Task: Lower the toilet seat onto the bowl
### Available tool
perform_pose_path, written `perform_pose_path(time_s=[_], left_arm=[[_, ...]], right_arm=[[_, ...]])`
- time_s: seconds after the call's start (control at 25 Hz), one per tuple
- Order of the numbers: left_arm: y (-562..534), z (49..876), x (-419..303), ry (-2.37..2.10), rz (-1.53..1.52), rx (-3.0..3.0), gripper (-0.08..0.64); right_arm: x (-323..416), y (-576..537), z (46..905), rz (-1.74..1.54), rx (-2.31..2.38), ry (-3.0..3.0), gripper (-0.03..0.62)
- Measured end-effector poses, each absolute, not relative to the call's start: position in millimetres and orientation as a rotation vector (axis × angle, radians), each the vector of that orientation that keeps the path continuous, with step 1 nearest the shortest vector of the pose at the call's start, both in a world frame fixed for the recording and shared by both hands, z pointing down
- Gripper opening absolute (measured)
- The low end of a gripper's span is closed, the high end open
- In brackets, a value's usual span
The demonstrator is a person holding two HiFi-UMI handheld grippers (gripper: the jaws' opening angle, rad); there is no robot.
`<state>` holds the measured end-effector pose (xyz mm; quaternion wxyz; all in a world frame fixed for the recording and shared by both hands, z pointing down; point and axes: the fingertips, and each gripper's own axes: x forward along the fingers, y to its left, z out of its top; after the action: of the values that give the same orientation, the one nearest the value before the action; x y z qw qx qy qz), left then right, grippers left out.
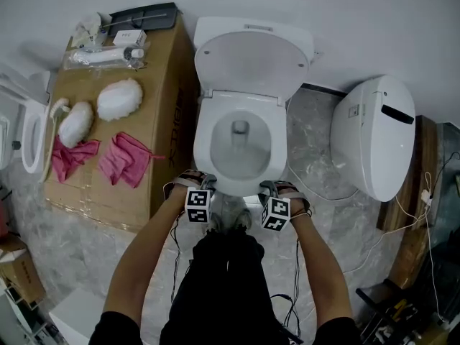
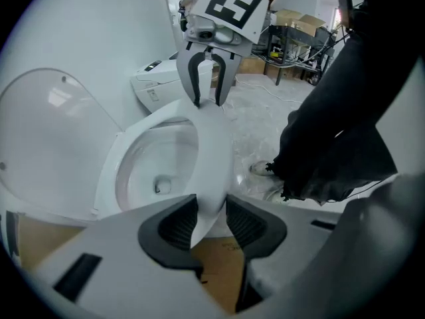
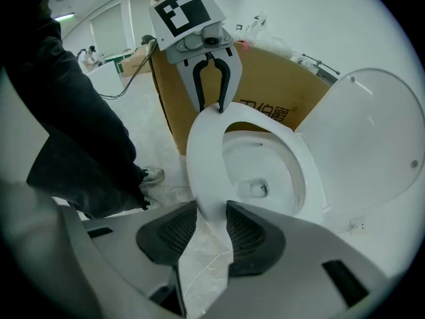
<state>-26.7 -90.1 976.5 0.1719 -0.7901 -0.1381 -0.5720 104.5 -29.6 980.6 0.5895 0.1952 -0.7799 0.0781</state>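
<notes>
Two holds on toilet seat (image 2: 214,165) rim, left hand-held gripper (image 2: 211,221) and right hand-held gripper (image 3: 211,228) clamped, bowl (image 1: 241,149) contact unclear.

Grey marbled floor (image 1: 309,128) is spreading around a big brown cardboard box (image 1: 162,70). Plain white wall (image 1: 374,27) is rising behind it.

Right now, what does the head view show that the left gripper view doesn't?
Only the head view: two pink cloths and the person's forearms. Only the left gripper view: the left gripper closed on the toilet seat's front rim, seen up close, and tables across the room. Both show the seat, the raised lid and the right gripper clamped on the same rim.
</notes>
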Motion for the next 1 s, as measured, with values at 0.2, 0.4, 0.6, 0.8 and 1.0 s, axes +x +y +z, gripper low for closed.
perform_pose_path(time_s=[0.2,0.4,0.6,0.8,1.0], left_arm=[[-83.9,1005.3,-28.7,-0.405,-1.622,-2.248,0.138],[-80.7,1035.2,-30.2,-0.416,-1.635,-2.263,0.138],[-78.9,1064.4,-31.8,-0.429,-1.66,-2.281,0.137],[-80.6,1084.6,-30.9,-0.399,-1.704,-2.341,0.13],[-81.4,1091.2,-31.3,-0.397,-1.727,-2.414,0.123]], right_arm=[[102.3,-23.2,1009.7,0.191,0.45,-1.813,0.158],[101.4,-22.4,1039.6,0.18,0.441,-1.802,0.157],[97.3,-18.6,1070.4,0.214,0.418,-1.793,0.156],[97.2,-21.1,1091.0,0.264,0.415,-1.768,0.156],[98.5,-21.5,1098.5,0.279,0.399,-1.762,0.158]])
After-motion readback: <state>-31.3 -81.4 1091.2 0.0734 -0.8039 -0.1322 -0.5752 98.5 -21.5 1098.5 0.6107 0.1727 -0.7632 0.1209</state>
